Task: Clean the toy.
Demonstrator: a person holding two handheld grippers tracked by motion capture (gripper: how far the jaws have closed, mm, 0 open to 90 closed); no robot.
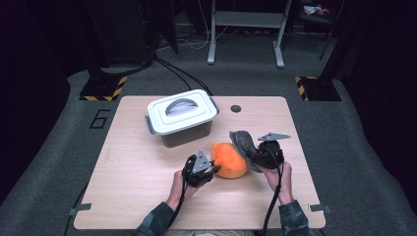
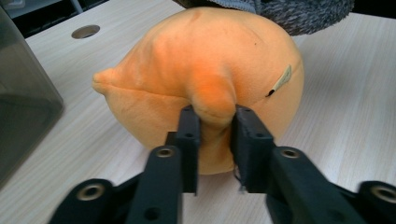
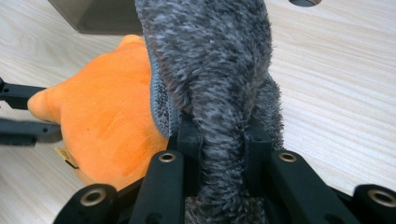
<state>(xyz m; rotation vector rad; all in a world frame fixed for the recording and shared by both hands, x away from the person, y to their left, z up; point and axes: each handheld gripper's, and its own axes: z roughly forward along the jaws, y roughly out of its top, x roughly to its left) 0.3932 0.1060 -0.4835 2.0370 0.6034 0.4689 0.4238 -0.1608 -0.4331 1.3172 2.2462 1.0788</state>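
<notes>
An orange plush toy lies on the wooden table, in front of the box. My left gripper is shut on a fold of the plush, with the soft fabric pinched between its jaws. A grey fuzzy cloth rests against the plush's right side and rises above it. My right gripper is shut on this cloth, a thick fold squeezed between its jaws. In the right gripper view the orange plush sits left of the cloth, and the left gripper's fingers reach it from the left edge.
A plastic box with a white lid and grey handle stands behind the plush, its dark wall close on the left. A round cable hole is near the table's far edge. Bare tabletop lies to the left and front.
</notes>
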